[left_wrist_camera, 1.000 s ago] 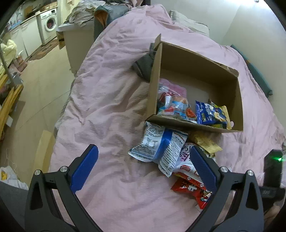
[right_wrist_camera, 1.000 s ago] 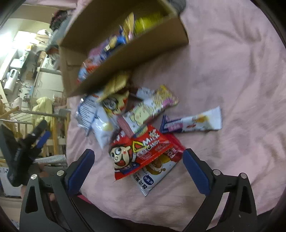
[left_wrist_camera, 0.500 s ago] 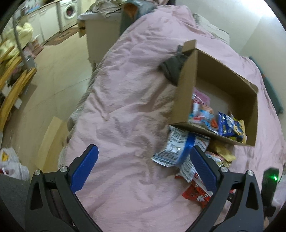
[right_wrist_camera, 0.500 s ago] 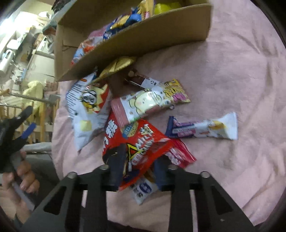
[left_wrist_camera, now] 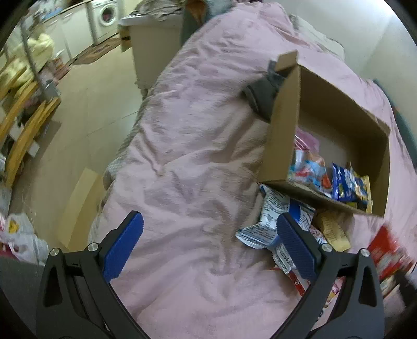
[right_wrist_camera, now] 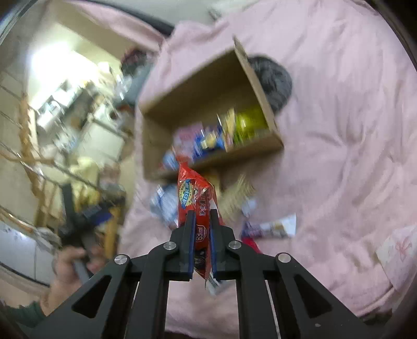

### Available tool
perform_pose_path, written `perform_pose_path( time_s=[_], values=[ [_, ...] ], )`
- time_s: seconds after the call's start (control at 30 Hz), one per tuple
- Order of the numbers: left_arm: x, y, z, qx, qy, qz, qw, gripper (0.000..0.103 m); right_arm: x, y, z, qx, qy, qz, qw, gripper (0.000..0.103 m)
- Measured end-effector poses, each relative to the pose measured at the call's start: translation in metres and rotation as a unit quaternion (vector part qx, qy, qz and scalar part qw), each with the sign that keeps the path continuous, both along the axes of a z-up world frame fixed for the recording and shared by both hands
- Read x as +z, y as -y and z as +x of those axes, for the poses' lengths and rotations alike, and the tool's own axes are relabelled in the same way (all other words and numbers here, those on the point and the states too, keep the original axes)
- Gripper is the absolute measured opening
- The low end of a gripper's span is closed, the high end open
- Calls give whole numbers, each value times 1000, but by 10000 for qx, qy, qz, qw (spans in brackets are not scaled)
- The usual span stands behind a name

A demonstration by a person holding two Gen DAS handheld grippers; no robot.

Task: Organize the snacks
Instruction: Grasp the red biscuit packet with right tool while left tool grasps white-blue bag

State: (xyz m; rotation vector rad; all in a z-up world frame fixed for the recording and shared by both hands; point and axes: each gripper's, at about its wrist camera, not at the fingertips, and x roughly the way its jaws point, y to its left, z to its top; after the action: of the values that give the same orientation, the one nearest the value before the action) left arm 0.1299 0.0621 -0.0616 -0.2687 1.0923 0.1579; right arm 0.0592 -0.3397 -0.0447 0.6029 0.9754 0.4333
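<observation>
A cardboard box (left_wrist_camera: 281, 135) lies on the pink bedspread (left_wrist_camera: 198, 146) with several snack packets inside; it also shows in the right wrist view (right_wrist_camera: 198, 86). More packets lie in front of it, among them a white and blue bag (left_wrist_camera: 271, 219) and a white bar (right_wrist_camera: 271, 226). My right gripper (right_wrist_camera: 202, 219) is shut on a red snack packet (right_wrist_camera: 195, 193) and holds it up in the air in front of the box. My left gripper (left_wrist_camera: 208, 234) is open and empty above the bedspread, left of the pile.
A dark grey cloth (left_wrist_camera: 260, 96) lies against the box's far corner. The bed's left edge drops to a beige floor (left_wrist_camera: 86, 104) with a washing machine (left_wrist_camera: 106, 15), wooden rails (left_wrist_camera: 23, 125) and plastic bags (left_wrist_camera: 20, 237).
My right gripper shut on the red packet and lifted it off the pile toward the box. My left gripper drifted left, so the box now sits further right in its view.
</observation>
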Motion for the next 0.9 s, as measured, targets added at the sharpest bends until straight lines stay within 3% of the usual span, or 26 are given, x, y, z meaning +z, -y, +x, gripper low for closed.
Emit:
perform_pose_path(
  time_s=[0.17, 0.27, 0.33, 0.47, 0.53, 0.57, 0.6, 0.73, 0.9],
  values=[
    [-19, 26, 20, -619, -323, 28, 9976, 101, -2, -5, 20, -292, -33, 110, 9995, 9],
    [-32, 44, 31, -1017, -534, -238, 9931, 101, -9, -6, 24, -417, -133, 135, 9989, 9],
    [-41, 54, 39, -1163, -662, -399, 9902, 101, -9, -8, 27, -425, -164, 159, 9988, 9],
    [-62, 68, 56, -1277, -878, -260, 9876, 101, -11, -5, 23, -426, -181, 120, 9989, 9],
    [-73, 72, 60, -1313, -1016, -370, 9854, 101, -12, -3, 20, -429, -193, 79, 9989, 9],
    [-77, 73, 61, -1323, -1069, -504, 9841, 98, -13, -2, 20, -437, -196, 74, 9988, 9],
    [-80, 75, 60, -1301, -1091, -576, 9838, 89, -12, -2, 20, -443, -194, 71, 9988, 9],
    [-77, 79, 55, -1339, -1022, -522, 9843, 81, -12, -4, 22, -414, -200, 1, 9989, 9],
    [-62, 82, 39, -1432, -872, -484, 9847, 60, -15, -9, 26, -360, -233, -48, 9991, 9]
  ],
)
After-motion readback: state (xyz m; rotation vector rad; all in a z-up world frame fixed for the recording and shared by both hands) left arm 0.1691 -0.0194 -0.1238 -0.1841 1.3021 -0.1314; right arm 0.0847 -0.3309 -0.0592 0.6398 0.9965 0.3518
